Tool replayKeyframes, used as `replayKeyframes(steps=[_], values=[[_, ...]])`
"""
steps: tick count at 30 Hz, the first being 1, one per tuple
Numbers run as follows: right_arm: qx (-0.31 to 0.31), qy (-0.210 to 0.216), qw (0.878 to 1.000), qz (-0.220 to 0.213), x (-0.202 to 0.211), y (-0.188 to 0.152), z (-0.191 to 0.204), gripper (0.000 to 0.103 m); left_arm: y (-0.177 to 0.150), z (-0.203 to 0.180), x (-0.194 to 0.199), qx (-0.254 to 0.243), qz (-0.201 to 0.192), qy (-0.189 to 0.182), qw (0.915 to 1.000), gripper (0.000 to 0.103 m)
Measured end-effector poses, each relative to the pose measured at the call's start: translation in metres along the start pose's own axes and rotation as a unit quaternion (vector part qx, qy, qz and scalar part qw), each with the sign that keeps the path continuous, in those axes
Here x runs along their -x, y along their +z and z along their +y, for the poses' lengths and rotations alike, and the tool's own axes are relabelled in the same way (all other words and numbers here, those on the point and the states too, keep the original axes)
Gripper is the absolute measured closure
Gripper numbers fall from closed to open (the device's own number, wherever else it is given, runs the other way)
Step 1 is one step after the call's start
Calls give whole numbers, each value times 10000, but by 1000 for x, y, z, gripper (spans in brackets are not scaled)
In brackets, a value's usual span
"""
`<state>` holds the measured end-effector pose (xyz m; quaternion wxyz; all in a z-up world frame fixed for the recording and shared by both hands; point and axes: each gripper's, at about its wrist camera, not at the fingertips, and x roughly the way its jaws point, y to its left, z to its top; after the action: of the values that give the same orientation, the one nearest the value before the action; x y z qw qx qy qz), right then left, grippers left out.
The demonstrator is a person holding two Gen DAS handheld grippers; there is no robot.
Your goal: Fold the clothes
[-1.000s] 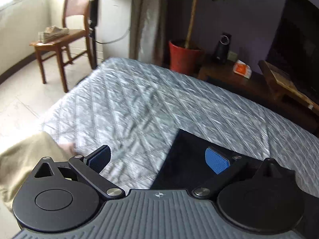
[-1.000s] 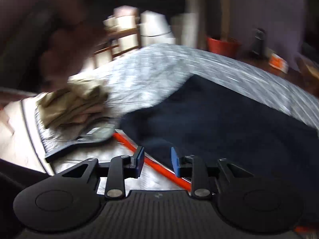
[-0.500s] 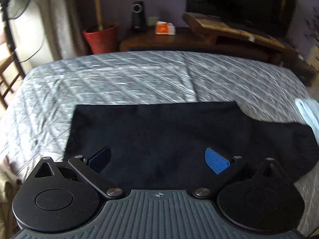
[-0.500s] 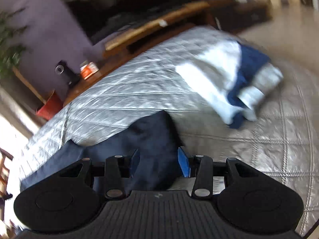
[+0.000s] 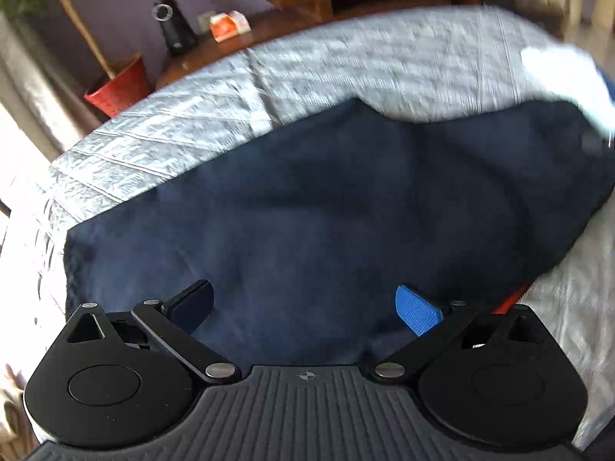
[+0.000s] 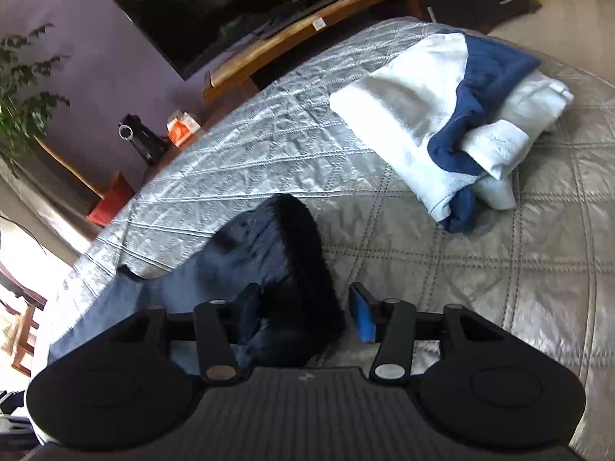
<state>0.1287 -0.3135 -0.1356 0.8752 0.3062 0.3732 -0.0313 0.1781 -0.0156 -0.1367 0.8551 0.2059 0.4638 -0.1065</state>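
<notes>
A dark navy garment (image 5: 326, 199) lies spread flat on the grey quilted bed (image 5: 346, 61). My left gripper (image 5: 303, 303) is wide open just above its near edge, holding nothing. In the right wrist view the garment's sleeve end (image 6: 284, 253) lies between and just ahead of the fingers of my right gripper (image 6: 305, 313), which is open with the sleeve not pinched.
A pile of white and blue clothes (image 6: 461, 115) lies on the bed to the right, and its white edge shows in the left wrist view (image 5: 565, 73). Beyond the bed stand a wooden TV bench (image 6: 307, 34), a TV (image 6: 230, 4) and a red plant pot (image 5: 119, 88).
Both grippers swung right from the bed's left side to over the dark garment. The left came lower and closer to it. The right settled over the sleeve end.
</notes>
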Motion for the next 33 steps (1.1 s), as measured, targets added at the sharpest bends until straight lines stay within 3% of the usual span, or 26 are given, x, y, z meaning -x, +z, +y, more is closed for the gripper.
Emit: replayKeyframes(steps=[6, 9, 11, 14, 17, 20, 22, 27, 33], values=[[438, 43, 9990, 93, -11, -2, 2, 57, -10, -22, -13, -526, 76, 296, 9981, 1], [795, -63, 9965, 235, -15, -2, 10, 75, -12, -21, -14, -510, 67, 282, 9983, 1], [906, -97, 9954, 308, -19, 1, 13, 75, -12, -20, -14, -470, 70, 250, 9986, 1], [482, 124, 9979, 424, -19, 9, 3, 76, -13, -16, -15, -405, 76, 188, 9990, 1], [391, 343, 9973, 515, -21, 12, -3, 69, -13, -16, -14, -397, 83, 174, 9990, 1], [1002, 93, 9936, 513, -23, 9, 12, 68, -14, -18, -13, -438, 54, 211, 9988, 0], [1336, -148, 9896, 504, -24, 6, 23, 77, -14, -18, -13, -449, 40, 220, 9987, 0], [1047, 74, 9942, 246, -13, 10, 31, 92, -15, -18, -13, -430, 39, 212, 9988, 0], [894, 338, 9952, -231, 7, 16, 52, 98, -16, -19, -11, -447, 39, 215, 9988, 0]])
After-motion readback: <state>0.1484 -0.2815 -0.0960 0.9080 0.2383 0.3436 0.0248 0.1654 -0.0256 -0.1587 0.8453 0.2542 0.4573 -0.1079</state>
